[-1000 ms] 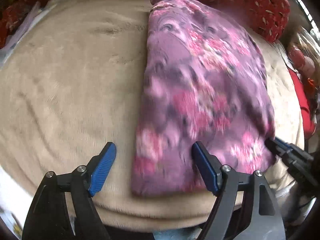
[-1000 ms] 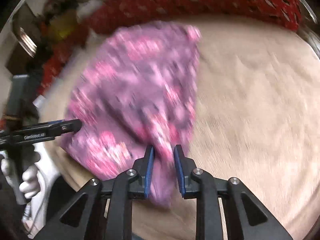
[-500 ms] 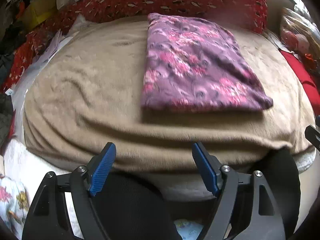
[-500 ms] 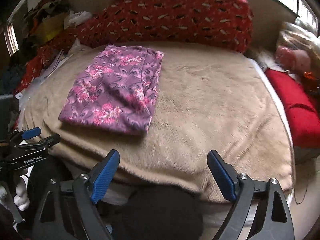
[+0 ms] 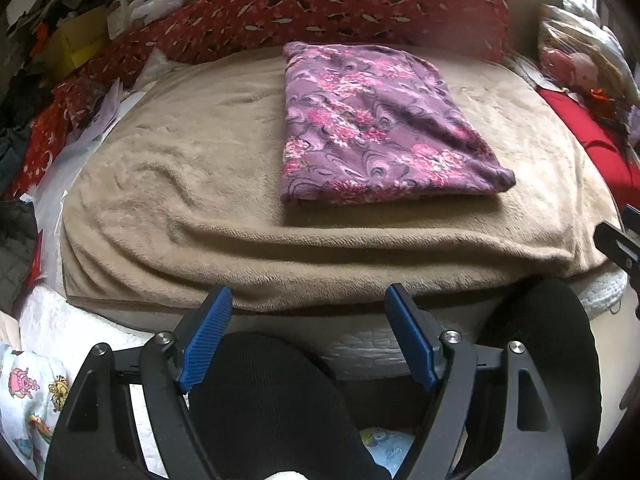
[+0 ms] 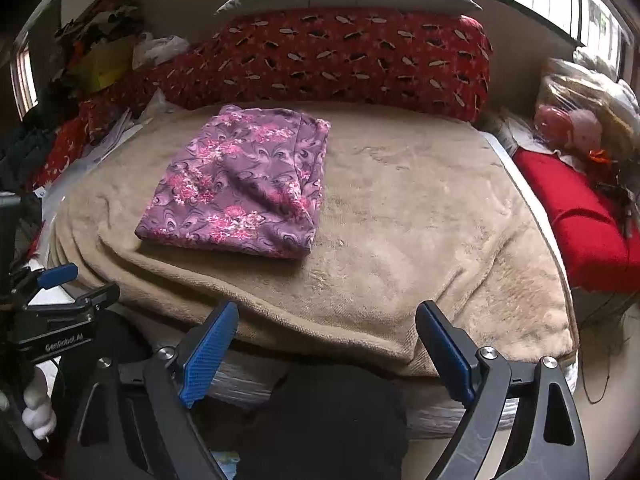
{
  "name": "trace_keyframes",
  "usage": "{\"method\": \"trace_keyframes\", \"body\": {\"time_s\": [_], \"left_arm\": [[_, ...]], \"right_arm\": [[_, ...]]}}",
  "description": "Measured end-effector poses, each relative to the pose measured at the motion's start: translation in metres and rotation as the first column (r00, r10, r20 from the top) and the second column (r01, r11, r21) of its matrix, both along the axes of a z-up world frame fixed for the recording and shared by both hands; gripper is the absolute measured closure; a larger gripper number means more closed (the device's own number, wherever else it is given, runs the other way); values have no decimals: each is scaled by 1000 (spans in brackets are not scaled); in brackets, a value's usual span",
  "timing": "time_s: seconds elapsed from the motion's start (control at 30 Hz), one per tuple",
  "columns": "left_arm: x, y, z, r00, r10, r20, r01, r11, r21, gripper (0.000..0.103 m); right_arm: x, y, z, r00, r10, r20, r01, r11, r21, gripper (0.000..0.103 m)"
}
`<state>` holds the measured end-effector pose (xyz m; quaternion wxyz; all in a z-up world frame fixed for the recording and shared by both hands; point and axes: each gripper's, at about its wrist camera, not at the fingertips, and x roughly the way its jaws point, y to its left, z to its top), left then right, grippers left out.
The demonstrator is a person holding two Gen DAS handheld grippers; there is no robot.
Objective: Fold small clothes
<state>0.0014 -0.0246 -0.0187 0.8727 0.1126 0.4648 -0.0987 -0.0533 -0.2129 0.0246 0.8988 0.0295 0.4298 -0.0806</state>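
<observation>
A purple floral garment [image 5: 376, 128] [image 6: 244, 184] lies folded into a flat rectangle on the beige blanket [image 5: 192, 168] [image 6: 420, 208] that covers the bed. Both grippers hang back from the bed's near edge, above the person's black-clad knees. My left gripper [image 5: 308, 340] is open with nothing between its blue pads. My right gripper [image 6: 326, 354] is open wide and empty as well. The left gripper [image 6: 74, 286] also shows at the left edge of the right wrist view. A tip of the right gripper [image 5: 620, 236] shows at the right edge of the left wrist view.
A long red patterned bolster [image 6: 340, 60] lines the back of the bed. A red cushion [image 6: 580, 216] and bagged items [image 6: 580, 108] sit at the right. Clutter, papers and boxes [image 5: 76, 48] pile up at the left. A printed white cloth [image 5: 28, 404] lies low at the left.
My right gripper let go of the garment's near corner and opened wide. Both grippers pulled back from the bed and rose. The garment now lies folded and still.
</observation>
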Motion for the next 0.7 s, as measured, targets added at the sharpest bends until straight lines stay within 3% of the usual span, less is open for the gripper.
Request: {"method": "trace_keyframes", "body": {"time_s": [0.4, 0.7], "left_arm": [[-11, -2, 0, 1000, -29, -11, 29, 1000, 7, 24], [-19, -3, 17, 999, -44, 13, 44, 999, -15, 24]], "right_arm": [[-5, -2, 4, 999, -42, 17, 43, 999, -11, 11], [-3, -6, 7, 999, -24, 24, 24, 1000, -4, 11]]}}
